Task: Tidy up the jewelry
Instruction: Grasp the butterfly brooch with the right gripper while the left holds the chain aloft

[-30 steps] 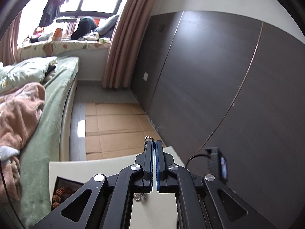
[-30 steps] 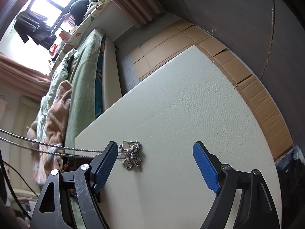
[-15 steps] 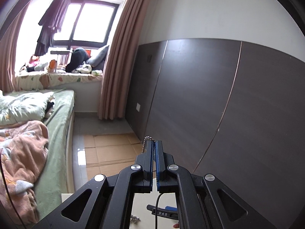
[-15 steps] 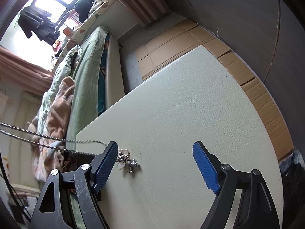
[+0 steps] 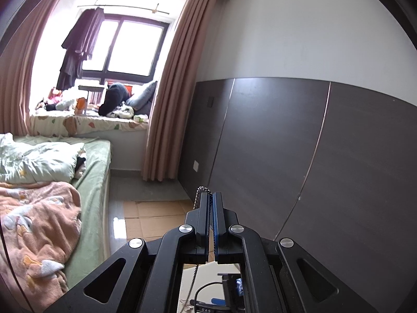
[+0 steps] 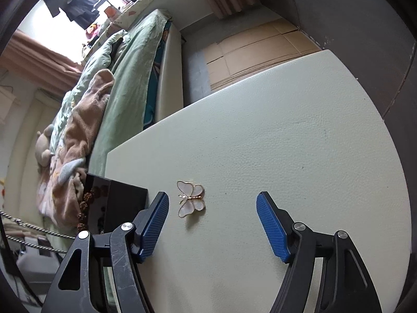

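One butterfly brooch [image 6: 190, 198] now replaces the silver charms between the right tool [image 6: 211, 226].

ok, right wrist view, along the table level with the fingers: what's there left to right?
Chain → black jewelry box → left finger pad → butterfly brooch → right finger pad, all over the pale table.

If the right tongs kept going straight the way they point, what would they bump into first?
Probably the butterfly brooch, lying on the table between the closing right tongs, nearer the left finger. Depth is hard to judge; they might meet bare tabletop beside it.
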{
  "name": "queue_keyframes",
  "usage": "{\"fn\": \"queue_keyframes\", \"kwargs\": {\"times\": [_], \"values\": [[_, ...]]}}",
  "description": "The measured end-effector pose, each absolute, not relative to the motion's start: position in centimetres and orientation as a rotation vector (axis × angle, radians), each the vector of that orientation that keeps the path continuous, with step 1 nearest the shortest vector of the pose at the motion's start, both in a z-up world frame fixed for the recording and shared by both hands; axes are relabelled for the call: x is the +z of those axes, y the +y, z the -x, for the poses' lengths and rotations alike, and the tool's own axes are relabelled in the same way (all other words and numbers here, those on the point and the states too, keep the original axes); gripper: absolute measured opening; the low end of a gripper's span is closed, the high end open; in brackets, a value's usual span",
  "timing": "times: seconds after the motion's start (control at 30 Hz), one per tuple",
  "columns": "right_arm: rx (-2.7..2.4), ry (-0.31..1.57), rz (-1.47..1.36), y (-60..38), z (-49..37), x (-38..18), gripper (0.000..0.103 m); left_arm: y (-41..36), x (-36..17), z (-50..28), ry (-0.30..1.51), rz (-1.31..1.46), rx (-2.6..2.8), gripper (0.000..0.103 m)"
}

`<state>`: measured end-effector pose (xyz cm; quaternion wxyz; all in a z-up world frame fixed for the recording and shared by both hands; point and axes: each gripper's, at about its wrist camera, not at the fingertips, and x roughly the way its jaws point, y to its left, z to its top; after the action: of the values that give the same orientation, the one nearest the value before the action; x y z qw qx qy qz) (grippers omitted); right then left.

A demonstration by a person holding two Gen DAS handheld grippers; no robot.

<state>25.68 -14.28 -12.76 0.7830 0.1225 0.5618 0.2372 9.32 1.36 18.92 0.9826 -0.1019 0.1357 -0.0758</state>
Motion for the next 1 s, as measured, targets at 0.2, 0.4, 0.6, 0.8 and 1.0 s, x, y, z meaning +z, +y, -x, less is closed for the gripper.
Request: {"fn": "queue_keyframes", "kwargs": {"times": [0.2, 0.4, 0.6, 0.8, 1.0], "values": [[0.516, 1.191, -0.1, -10.9, -25.1, -13.0, 0.069, 2.8, 21.1, -8.3, 0.226, 0.17, -0.09, 0.001], [0.473, 1.15, 0.106, -8.2, -24.1, -13.6, 0.059, 4.8, 22.6, -7.7, 0.196, 0.151, -0.028, 0.001], [0.453, 1.107, 0.267, -7.1, -22.9, -13.4, 0.028, 6.0, 21.5, -7.8, 0.219, 0.161, 0.006, 0.001], [0.508, 1.13, 0.135, -9.2, -23.4, -12.5, 0.028, 6.9, 18.8, -9.3, 0.283, 0.201, 0.002, 0.001], [0.597, 1.136, -0.042, -11.2, -23.7, -11.1, 0.028, 7.1, 17.4, -10.2, 0.312, 0.23, -0.006, 0.001]]}}
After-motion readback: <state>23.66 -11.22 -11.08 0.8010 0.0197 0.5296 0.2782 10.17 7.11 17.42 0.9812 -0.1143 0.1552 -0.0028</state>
